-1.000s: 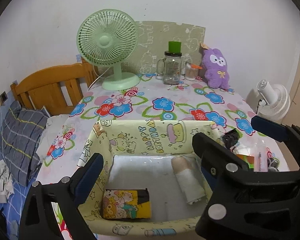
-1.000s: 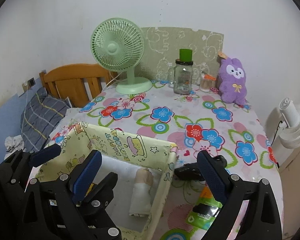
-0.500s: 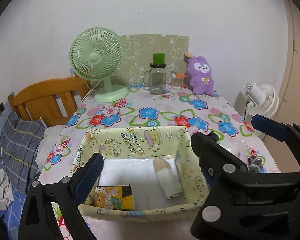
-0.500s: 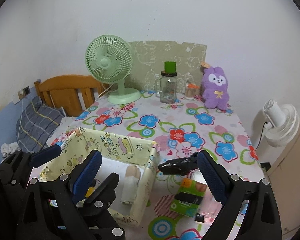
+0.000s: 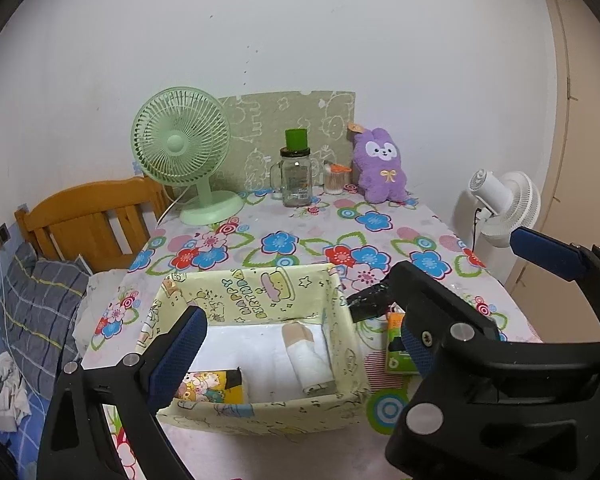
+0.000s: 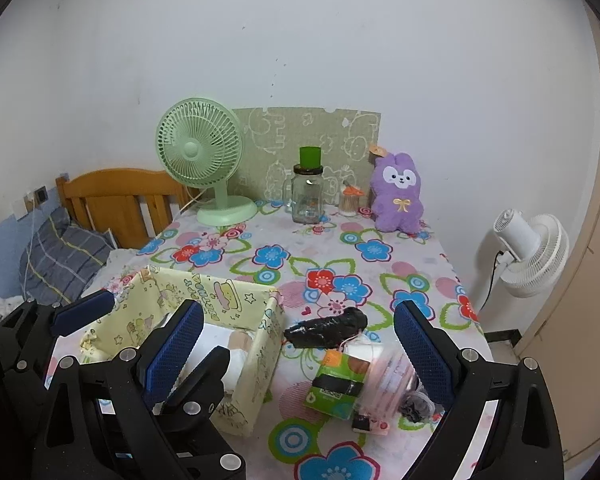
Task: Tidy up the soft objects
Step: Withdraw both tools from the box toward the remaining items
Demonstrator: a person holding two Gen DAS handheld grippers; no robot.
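A pale yellow cartoon-print fabric box (image 5: 342,344) (image 6: 260,356) stands on the flowered table. Inside lie a rolled white and tan sock (image 5: 308,358) and a yellow cartoon pouch (image 5: 214,386). Right of the box lie a black soft bundle (image 6: 326,330), a green packet (image 6: 334,386) and a clear bag (image 6: 384,376) with small items. A purple plush rabbit (image 6: 398,196) sits at the table's back. My left gripper (image 5: 300,350) is open and empty above the box's near side. My right gripper (image 6: 296,352) is open and empty, above the box's right wall.
A green desk fan (image 6: 204,160), a glass jar with a green lid (image 6: 308,194) and a small toothpick jar (image 6: 348,202) stand at the back by a patterned board. A white floor fan (image 6: 530,248) stands off the right edge. A wooden bed head (image 6: 120,204) and a pillow lie left.
Both grippers have pulled back and up from the box, so the table looks smaller and farther. The black bundle, green packet and clear bag have come into fuller view.
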